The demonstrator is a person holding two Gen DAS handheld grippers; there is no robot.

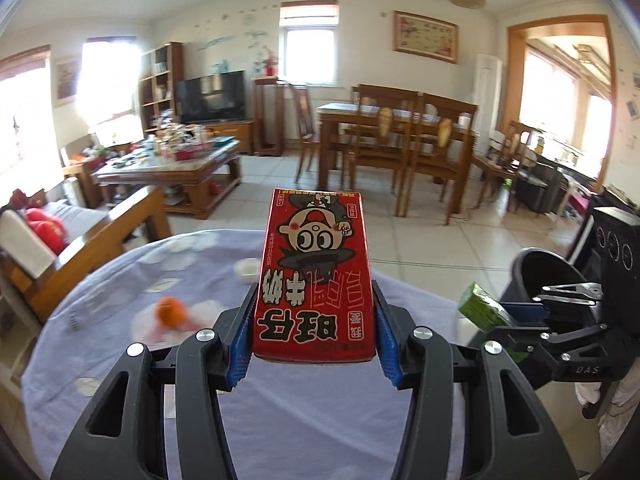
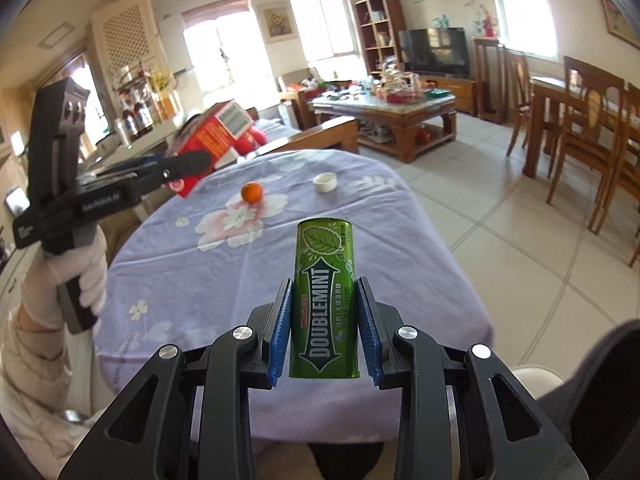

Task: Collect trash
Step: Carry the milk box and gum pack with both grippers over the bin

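My left gripper (image 1: 314,320) is shut on a red milk carton (image 1: 316,272) with a cartoon face and holds it above the round table. The carton also shows in the right wrist view (image 2: 212,136), held up at the left. My right gripper (image 2: 324,328) is shut on a green Doublemint gum can (image 2: 324,300) above the table's near part. In the left wrist view the green can (image 1: 482,310) sits in the right gripper beside a dark bin (image 1: 536,276) at the table's right.
The table has a lilac flowered cloth (image 2: 280,272). An orange (image 2: 252,192) and a small white cap (image 2: 325,183) lie on its far part. A sofa stands to the left, a coffee table and dining chairs (image 2: 580,136) beyond on tiled floor.
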